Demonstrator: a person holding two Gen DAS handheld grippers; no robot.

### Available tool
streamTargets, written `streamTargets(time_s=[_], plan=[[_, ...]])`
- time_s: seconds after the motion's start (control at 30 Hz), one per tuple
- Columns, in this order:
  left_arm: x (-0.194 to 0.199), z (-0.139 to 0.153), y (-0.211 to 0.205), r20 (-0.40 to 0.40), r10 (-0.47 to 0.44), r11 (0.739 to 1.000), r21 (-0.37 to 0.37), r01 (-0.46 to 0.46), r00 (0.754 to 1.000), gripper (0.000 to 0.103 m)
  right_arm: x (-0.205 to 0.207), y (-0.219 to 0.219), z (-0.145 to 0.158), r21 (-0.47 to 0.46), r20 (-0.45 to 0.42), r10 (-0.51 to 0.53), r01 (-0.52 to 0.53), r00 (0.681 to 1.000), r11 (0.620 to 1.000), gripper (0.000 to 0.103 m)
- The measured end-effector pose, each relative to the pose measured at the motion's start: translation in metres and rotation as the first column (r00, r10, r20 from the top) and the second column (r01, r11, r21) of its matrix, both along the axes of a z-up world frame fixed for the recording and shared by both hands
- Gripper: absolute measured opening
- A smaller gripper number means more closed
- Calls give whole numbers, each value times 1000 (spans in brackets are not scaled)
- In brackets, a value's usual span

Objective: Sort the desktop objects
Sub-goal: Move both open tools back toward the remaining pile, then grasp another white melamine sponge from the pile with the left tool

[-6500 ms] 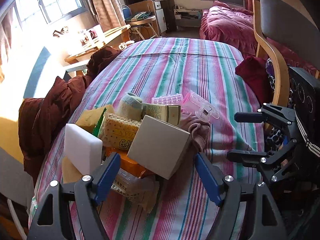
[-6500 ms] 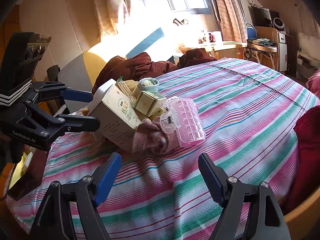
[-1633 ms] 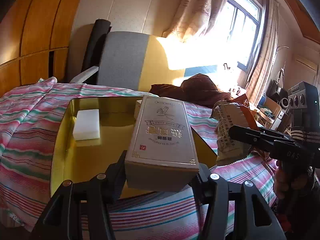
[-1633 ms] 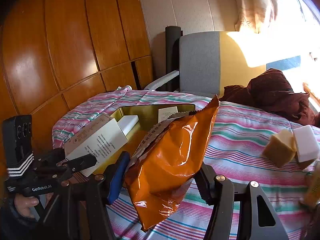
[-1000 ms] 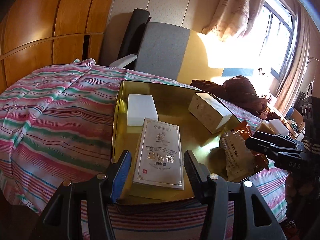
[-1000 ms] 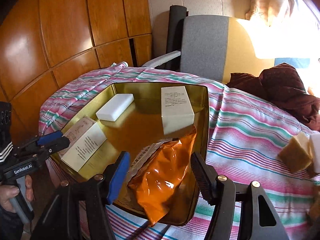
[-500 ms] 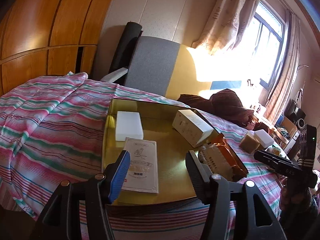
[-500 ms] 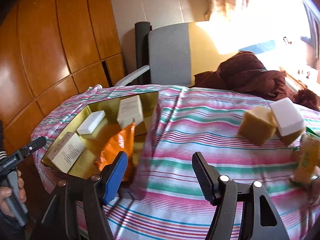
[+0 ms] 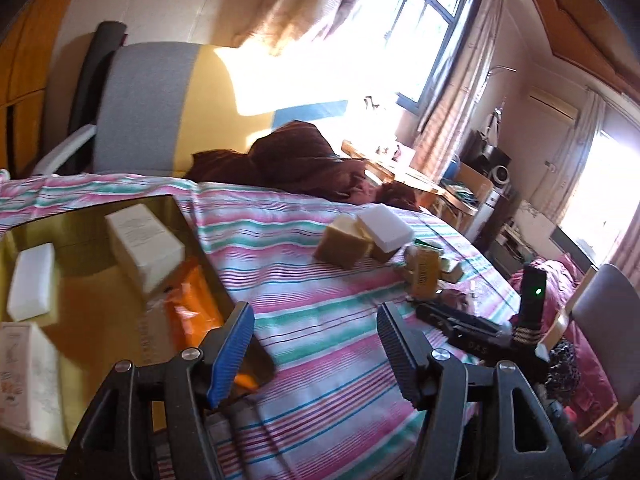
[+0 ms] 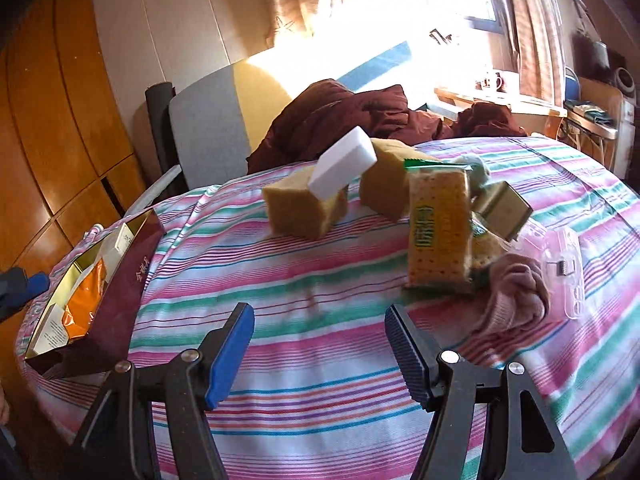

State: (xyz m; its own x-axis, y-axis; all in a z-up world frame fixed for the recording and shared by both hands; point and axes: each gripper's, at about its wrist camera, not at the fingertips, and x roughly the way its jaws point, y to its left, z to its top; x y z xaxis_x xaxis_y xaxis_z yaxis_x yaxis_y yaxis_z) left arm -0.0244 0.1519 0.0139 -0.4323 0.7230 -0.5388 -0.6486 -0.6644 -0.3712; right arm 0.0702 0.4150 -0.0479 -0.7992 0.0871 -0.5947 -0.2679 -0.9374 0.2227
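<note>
Gold-lined rectangular box (image 10: 136, 240) at left holds an orange foil bag (image 10: 82, 300) and white cartons, blurred. Left gripper (image 9: 316, 344) and right gripper (image 10: 320, 346): both wide open, empty. Yellow sponge blocks (image 10: 300, 208), white foam block (image 10: 344, 164), cracker pack (image 10: 438, 232) piled right.

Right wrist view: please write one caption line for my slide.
Open right gripper faces sponges, a cracker pack and a pink sock on the striped tablecloth.

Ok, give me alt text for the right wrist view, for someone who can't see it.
The open, empty right gripper faces a pile on a striped tablecloth: a white sponge resting on yellow sponges, an upright cracker pack and a pink sock. At left sits a gold-lined box holding an orange bag.
</note>
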Motion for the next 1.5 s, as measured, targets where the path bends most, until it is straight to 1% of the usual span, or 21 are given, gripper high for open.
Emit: streamTargets(time_s=[0.07,0.1,0.23,0.3,0.4,0.5,0.53,0.63,0.7,0.77,0.9,1.07,1.17,1.27,1.3,1.37,1.4,1.43,1.47,1.5], plan=[[-7,0,34,61,-84,996,24,83,995,66,7,10,-5,-7,-4,-20,20,1000,1000,69],[-9,0,49,84,-109,994,32,106,991,66,9,12,-6,-9,-7,-22,22,1000,1000,69],[-20,-3,104,145,-175,985,38,171,974,67,16,19,-9,-10,-30,-26,26,999,1000,71],[-27,-6,125,191,-199,980,49,193,961,67,18,21,-9,-10,-45,-25,25,999,1000,72],[-39,-10,151,249,-209,978,55,202,946,70,20,22,-9,-3,-66,-25,25,997,1000,74],[-54,-15,174,301,-215,977,70,203,929,77,20,24,-11,-10,-79,-20,20,997,1000,76],[-59,-17,181,316,-213,977,73,200,925,81,20,25,-12,-16,-82,-19,18,996,1000,76],[-75,-22,197,345,-186,982,59,177,920,83,19,30,-14,-41,-90,-20,16,996,999,77],[-85,-26,207,370,-184,983,56,176,911,83,18,33,-16,-56,-96,-23,17,995,998,78],[-94,-29,216,383,-163,986,37,161,909,83,17,36,-17,-67,-101,-24,18,995,998,79],[-104,-34,232,376,-153,986,-1,165,914,84,15,41,-21,-86,-105,-27,18,994,996,80],[-114,-42,244,406,-139,988,-6,154,903,87,13,46,-24,-109,-109,-28,16,994,994,80],[-115,-44,251,416,-142,986,-15,163,898,87,13,47,-25,-118,-112,-28,14,993,993,82],[-114,-42,260,402,-135,986,-40,165,905,87,12,47,-27,-122,-114,-26,12,993,992,82],[-115,-42,263,403,-128,985,-53,163,906,87,12,46,-27,-123,-113,-25,11,993,992,82],[-116,-44,266,408,-110,986,-73,152,906,82,12,46,-28,-124,-114,-24,9,993,992,82],[-117,-46,267,410,-104,985,-82,151,906,73,12,46,-28,-126,-113,-24,10,993,992,82],[-117,-47,267,409,-101,985,-87,150,907,66,12,46,-29,-128,-111,-25,10,994,992,82],[-117,-49,266,406,-98,985,-93,148,909,64,12,47,-29,-130,-108,-24,10,994,992,82],[-117,-49,265,397,-93,985,-100,144,913,58,11,47,-30,-131,-106,-24,10,994,991,82]])
